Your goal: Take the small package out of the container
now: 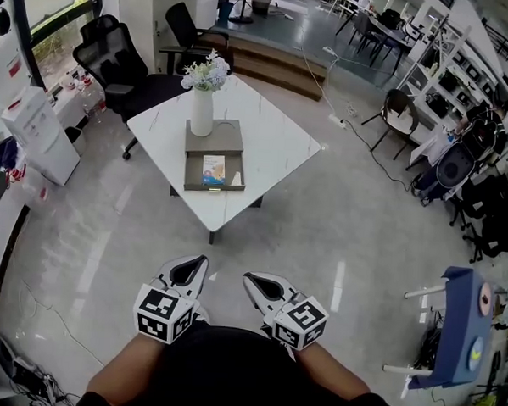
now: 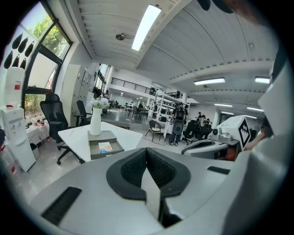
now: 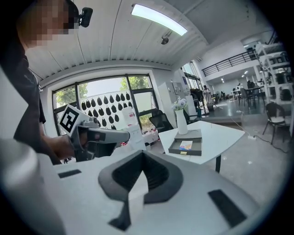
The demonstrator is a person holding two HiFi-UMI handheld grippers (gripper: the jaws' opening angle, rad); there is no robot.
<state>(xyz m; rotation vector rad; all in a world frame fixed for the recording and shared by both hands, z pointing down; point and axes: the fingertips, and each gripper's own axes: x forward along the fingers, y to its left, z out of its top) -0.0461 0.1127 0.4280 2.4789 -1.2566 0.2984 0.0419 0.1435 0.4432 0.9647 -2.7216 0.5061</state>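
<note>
A small blue, white and orange package (image 1: 213, 169) lies in the open tray of a grey container (image 1: 193, 171) on a white table (image 1: 278, 140), well ahead of me. It also shows in the left gripper view as the package (image 2: 105, 147) and in the right gripper view as the package (image 3: 186, 146). Both grippers are held low near the person's body, far from the table. My left gripper (image 1: 193, 266) is shut and holds nothing; in its own view the left gripper (image 2: 147, 165) has its pads together. My right gripper (image 1: 253, 282) is likewise shut and holds nothing.
A white vase of flowers (image 1: 202, 109) stands on the back of the container. Black office chairs (image 1: 117, 63) sit behind the table and a water dispenser (image 1: 37, 131) stands at the left. A blue stand (image 1: 455, 327) is at the right, and a cable (image 1: 359, 135) crosses the floor.
</note>
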